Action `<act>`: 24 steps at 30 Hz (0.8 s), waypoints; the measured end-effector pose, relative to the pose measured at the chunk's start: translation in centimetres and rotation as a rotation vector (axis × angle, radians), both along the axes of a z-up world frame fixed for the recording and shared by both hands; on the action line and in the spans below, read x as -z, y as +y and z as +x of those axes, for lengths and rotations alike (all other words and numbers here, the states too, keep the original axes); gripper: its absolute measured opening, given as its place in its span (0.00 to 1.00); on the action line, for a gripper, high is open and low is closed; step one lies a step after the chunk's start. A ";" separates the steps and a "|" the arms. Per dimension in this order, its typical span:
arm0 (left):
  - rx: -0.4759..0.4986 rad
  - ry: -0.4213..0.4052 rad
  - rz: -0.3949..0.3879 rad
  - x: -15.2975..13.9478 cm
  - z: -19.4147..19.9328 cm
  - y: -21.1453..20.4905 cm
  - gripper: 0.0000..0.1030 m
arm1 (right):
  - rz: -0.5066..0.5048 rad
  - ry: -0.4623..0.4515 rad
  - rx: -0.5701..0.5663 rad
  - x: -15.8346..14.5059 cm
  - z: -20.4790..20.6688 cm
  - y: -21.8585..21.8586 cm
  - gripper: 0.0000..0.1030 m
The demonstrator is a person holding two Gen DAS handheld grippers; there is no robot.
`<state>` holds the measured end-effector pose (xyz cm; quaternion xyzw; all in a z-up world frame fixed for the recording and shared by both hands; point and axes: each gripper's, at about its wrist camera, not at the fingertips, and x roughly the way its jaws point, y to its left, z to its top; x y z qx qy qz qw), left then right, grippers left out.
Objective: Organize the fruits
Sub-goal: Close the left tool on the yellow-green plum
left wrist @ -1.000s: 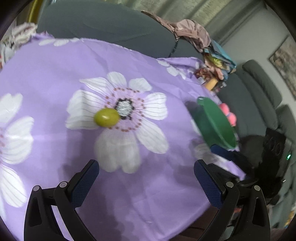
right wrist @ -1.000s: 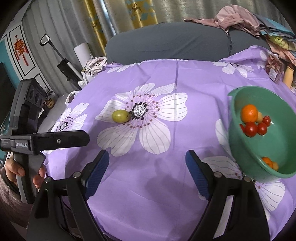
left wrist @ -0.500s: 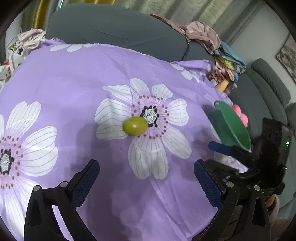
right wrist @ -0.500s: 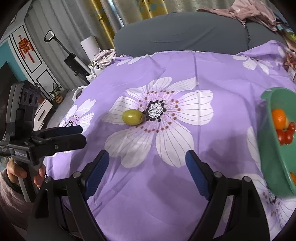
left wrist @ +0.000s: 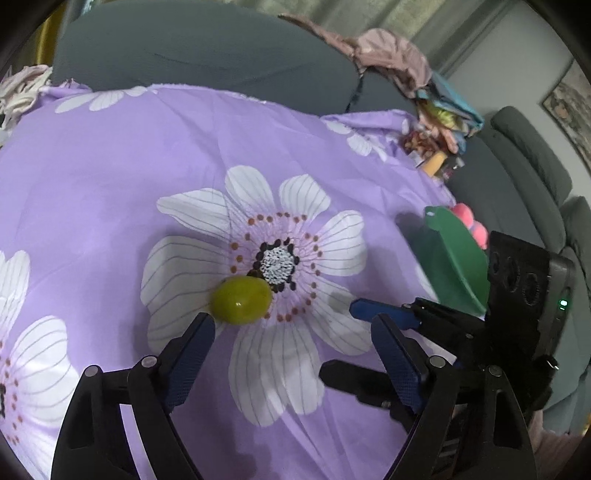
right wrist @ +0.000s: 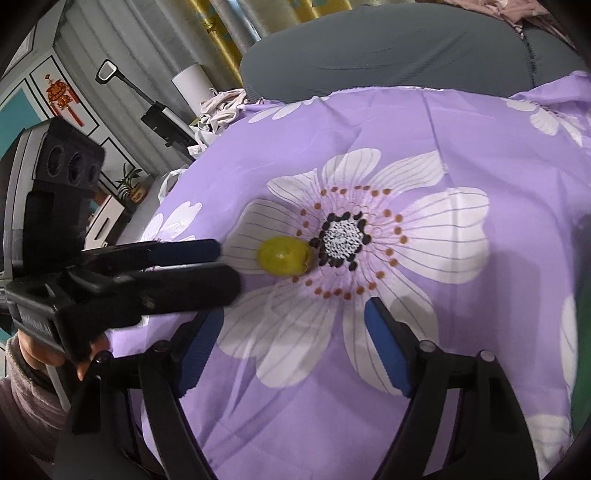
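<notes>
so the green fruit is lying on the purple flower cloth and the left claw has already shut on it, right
Not quite. The green fruit does lie on the purple flower cloth, but the left claw has not shut on it. The left wrist view shows it open, with the fruit just ahead of its left fingertip and not between the fingers.

- I'm working in a home living room.
- Grey sofa [left wrist: 207, 62] runs behind the worktop, clothes pile [left wrist: 384, 55] heaped on its back.
- Grey recliner seats [left wrist: 532, 162] to one side, framed picture [left wrist: 570, 107] on the wall.
- Yellow-and-grey curtains [right wrist: 229, 26], red Chinese knot [right wrist: 61, 94] hanging on a panelled wall.
- Small potted plant [right wrist: 129, 182] on a low white cabinet.
- Worktop draped in a purple flower-print cloth [left wrist: 110, 166].
</notes>
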<state>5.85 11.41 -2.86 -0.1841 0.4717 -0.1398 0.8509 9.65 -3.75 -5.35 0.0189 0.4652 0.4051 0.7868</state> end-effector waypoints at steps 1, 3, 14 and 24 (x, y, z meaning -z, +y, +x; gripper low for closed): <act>-0.002 0.013 0.009 0.3 0.4 0.0 0.84 | 0.003 0.009 -0.002 0.2 0.3 0.1 0.74; -0.010 0.035 0.031 0.7 1.0 0.0 0.83 | 0.005 0.026 -0.010 0.7 0.7 0.6 0.72; 0.044 0.149 0.140 2.6 3.6 -0.9 0.64 | -0.012 0.046 -0.054 2.2 2.5 3.1 0.57; 0.041 0.162 0.115 3.3 3.7 0.0 0.43 | -0.054 0.021 -0.097 2.9 2.9 5.2 0.46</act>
